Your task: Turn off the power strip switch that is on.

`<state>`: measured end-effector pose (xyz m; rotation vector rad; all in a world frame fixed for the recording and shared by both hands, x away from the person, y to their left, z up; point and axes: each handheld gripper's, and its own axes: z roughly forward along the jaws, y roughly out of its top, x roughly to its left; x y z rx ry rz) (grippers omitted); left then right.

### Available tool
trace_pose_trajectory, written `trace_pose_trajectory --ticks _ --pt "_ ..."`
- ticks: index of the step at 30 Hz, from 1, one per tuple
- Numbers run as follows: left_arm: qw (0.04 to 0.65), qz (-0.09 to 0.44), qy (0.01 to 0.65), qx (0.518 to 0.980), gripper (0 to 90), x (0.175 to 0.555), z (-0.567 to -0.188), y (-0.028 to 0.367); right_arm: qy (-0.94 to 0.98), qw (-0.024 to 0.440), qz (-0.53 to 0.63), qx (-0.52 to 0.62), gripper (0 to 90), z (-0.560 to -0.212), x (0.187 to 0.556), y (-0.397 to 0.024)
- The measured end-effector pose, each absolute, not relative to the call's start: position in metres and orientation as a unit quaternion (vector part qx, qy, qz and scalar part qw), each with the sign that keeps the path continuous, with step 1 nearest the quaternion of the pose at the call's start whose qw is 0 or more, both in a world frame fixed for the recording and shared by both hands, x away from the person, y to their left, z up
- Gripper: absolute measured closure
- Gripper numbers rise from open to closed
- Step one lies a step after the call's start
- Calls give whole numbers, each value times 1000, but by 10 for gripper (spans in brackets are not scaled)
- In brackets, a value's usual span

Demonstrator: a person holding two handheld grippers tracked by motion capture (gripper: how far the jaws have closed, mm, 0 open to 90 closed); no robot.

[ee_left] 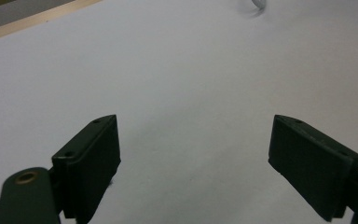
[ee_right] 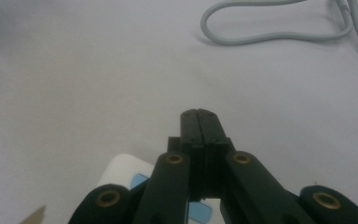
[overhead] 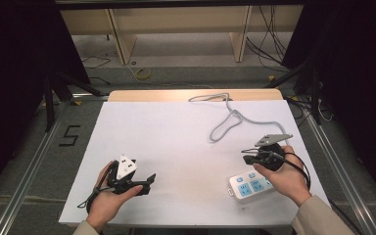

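White plastic marks the power strip (overhead: pixel 248 186), which lies at the near right of the table (overhead: pixel 176 142), partly covered by the right hand (overhead: pixel 284 178). The right gripper (overhead: pixel 246 157) is held just above the strip's far end, with its jaws pressed together on nothing and pointing left; in the right gripper view the strip's corner (ee_right: pixel 123 171) is seen directly beneath the closed right gripper (ee_right: pixel 200 113). A grey cord (overhead: pixel 235 120) runs from the strip's side in loops toward the far edge. The left gripper (overhead: pixel 149 182) is held at the near left, well apart from the strip, its jaws spread wide over bare table. A risk can be judged: with the jaws closed, the strip could be pushed rather than grasped, and the looped cord could be dragged or snagged if the strip is shifted.
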<state>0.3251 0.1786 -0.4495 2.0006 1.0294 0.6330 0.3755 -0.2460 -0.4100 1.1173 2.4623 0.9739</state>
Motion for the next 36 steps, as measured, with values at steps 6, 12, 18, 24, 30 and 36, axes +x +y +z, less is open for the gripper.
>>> trace_pose_trajectory --ticks 6,12,18,24,30,36 --pt "392 249 406 787 161 325 -450 179 849 134 347 375 865 -411 373 -246" --pt "393 248 406 787 161 325 -450 179 846 142 361 366 818 -409 370 -246" --pt "392 247 406 788 161 325 -450 178 841 153 379 354 730 -409 368 -245" --pt "390 243 405 791 160 325 -451 179 836 157 401 342 610 -411 366 -245" --pt "388 241 401 794 159 324 -451 178 836 158 418 320 486 -416 361 -244" --pt "387 236 401 796 159 323 -452 179 825 163 444 311 369 -419 354 -248"
